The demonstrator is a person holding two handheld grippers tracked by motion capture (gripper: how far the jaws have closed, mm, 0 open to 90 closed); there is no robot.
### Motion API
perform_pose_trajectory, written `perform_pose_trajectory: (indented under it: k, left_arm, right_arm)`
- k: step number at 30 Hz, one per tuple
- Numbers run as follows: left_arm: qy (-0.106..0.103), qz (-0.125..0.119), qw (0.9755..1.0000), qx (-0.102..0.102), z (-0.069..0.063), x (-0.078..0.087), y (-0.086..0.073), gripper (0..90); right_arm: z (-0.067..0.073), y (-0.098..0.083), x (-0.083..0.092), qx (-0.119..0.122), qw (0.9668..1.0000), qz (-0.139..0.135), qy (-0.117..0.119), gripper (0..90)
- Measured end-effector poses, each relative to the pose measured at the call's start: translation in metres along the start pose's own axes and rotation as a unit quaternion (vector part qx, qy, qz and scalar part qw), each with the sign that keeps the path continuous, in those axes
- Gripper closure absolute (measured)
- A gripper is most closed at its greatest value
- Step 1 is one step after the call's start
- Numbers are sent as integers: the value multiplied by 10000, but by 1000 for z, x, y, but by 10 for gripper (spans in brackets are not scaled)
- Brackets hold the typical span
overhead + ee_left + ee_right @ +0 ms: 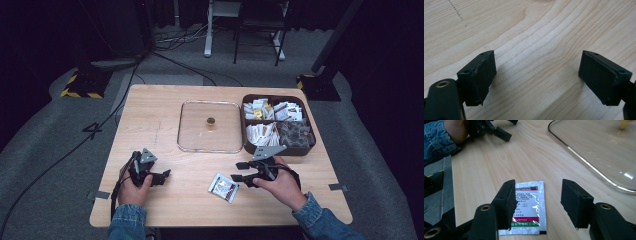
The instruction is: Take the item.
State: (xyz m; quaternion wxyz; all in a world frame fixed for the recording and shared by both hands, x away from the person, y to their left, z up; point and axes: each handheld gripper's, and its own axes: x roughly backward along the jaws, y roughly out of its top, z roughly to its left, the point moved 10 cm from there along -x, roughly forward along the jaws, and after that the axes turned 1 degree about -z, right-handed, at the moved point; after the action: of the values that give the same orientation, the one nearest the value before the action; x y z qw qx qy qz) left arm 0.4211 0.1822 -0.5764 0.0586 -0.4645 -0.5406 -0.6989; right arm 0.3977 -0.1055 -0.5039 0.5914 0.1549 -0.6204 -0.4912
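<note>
A white sachet [223,186] with red and green print lies flat on the wooden table [150,115], near its front edge. My right gripper [236,171] hovers just to the sachet's right. In the right gripper view its jaws stand apart over the sachet [530,207] and the pads do not press on it; my right gripper [537,200] is open. My left gripper [164,177] rests at the front left of the table. It is open over bare wood [537,72], with nothing between the pads.
A clear square lid [181,135] with a gold knob [211,120] lies mid-table; its rim [584,157] runs to the right of my right gripper. A brown compartmented box [305,150] full of several sachets stands at the back right. A denim sleeve [436,142] is at left.
</note>
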Motion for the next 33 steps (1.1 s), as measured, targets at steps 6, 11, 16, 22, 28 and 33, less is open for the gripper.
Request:
perform_pose_trajectory:
  k: [6, 11, 16, 22, 28, 33]
  left_arm:
    - [-38, 20, 10000, -44, 1, 5, -5, 152]
    - [-63, -3, 10000, -31, 0, 6, -6, 151]
    - [-76, 9, 9999, -66, 1, 7, -7, 151]
    - [-86, -3, 9999, -73, 1, 7, -7, 150]
    - [-117, -4, 9999, -70, 1, 7, -7, 144]
    - [-129, 3, 9999, -53, 2, 5, -6, 142]
  right_arm:
    - [-11, 5, 30, 71, 9994, -192, -270, 440]
    - [-19, 4, 51, 110, 9986, -320, -404, 415]
    - [-28, 0, 71, 160, 9972, -349, -637, 400]
    - [-46, -12, 88, 131, 9945, -273, -999, 374]
    - [-62, -32, 99, -73, 9906, 55, -1364, 363]
    - [-78, -50, 107, -233, 9862, 194, -1630, 347]
